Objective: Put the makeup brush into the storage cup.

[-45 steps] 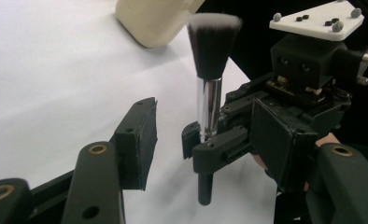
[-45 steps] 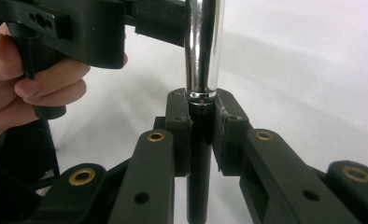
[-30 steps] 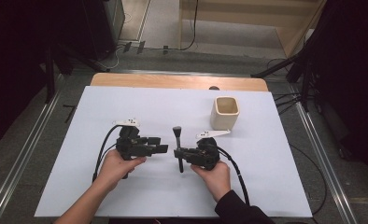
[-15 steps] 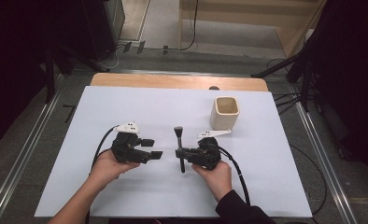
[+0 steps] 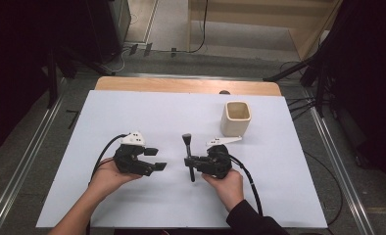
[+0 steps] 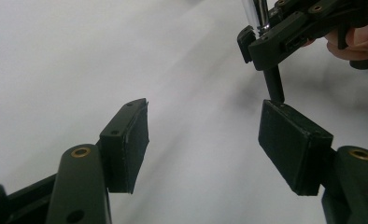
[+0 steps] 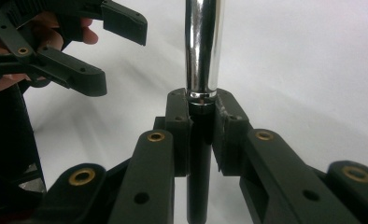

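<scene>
A: What has the right gripper (image 5: pixel 190 161) got?
B: Its jaws are clamped on a black-handled tool with a chrome shaft (image 7: pixel 201 51), near the middle of the tabletop (image 5: pixel 132 107).
A: And the left gripper (image 5: pixel 156 159)?
B: Jaws wide apart, just opened further, nothing between them; it sits just beside the tool.

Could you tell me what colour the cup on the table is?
Cream cup; the high view shows it best.
</scene>
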`<act>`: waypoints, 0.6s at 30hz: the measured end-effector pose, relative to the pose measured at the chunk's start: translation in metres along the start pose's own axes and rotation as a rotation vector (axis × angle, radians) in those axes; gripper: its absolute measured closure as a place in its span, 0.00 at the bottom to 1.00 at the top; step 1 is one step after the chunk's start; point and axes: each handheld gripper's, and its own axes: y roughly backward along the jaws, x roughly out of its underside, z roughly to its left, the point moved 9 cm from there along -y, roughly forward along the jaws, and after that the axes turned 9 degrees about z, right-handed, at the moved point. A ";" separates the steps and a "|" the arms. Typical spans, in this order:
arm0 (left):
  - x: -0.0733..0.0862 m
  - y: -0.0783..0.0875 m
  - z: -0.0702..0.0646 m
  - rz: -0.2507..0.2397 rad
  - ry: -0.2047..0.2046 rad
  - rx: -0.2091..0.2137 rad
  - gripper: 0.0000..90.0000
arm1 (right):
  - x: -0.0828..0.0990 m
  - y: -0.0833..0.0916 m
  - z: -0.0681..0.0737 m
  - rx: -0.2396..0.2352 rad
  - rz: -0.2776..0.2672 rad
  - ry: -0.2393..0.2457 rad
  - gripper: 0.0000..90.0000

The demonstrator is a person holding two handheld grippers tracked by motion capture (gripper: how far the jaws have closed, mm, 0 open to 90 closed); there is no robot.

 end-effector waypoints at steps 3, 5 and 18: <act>0.005 0.002 0.001 0.011 0.022 0.005 0.38 | 0.000 0.000 0.000 0.000 0.001 0.002 0.88; 0.008 0.003 0.002 0.012 0.023 0.003 0.38 | 0.000 0.001 -0.001 -0.003 -0.002 0.000 0.88; 0.029 0.012 0.004 0.033 0.020 -0.020 0.38 | 0.001 0.001 -0.003 0.005 0.003 0.001 0.88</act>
